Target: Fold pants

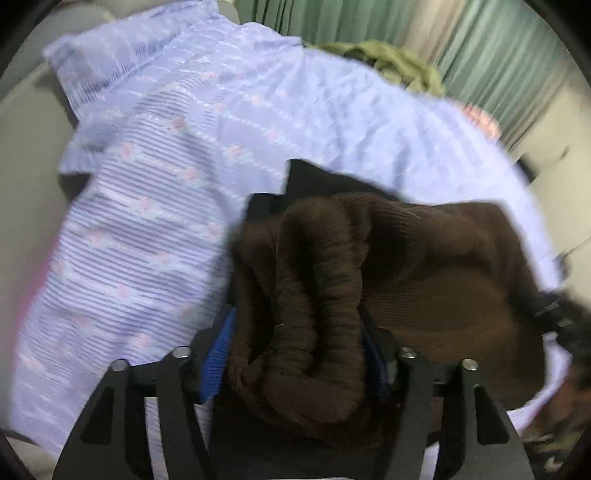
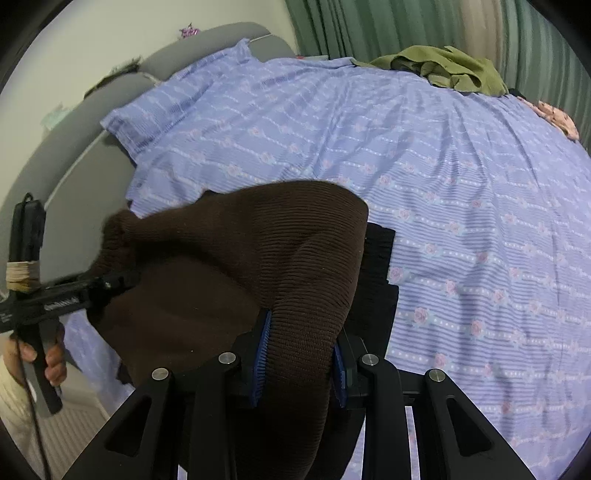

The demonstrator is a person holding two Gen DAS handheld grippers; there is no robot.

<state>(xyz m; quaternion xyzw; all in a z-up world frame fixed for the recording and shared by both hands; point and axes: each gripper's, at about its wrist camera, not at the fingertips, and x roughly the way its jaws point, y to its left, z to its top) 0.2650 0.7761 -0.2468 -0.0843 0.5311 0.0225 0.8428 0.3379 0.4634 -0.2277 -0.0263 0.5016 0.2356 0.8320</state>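
The brown ribbed knit pants [image 1: 424, 266] hang between my two grippers above the bed. My left gripper [image 1: 299, 332] is shut on a bunched edge of the pants, blue pads pressed on both sides. My right gripper [image 2: 301, 354] is shut on another thick fold of the pants [image 2: 258, 254], which drape over its fingers and hide the tips. The left gripper also shows at the left edge of the right wrist view [image 2: 122, 280], held by a hand and clamped on the far end of the fabric.
A bed with a lilac floral sheet [image 2: 461, 203] fills both views, with a matching pillow [image 2: 173, 107] by the grey headboard [image 2: 74, 147]. An olive garment [image 2: 443, 70] and a pink cloth [image 2: 557, 118] lie at the far edge by green curtains [image 2: 406, 26].
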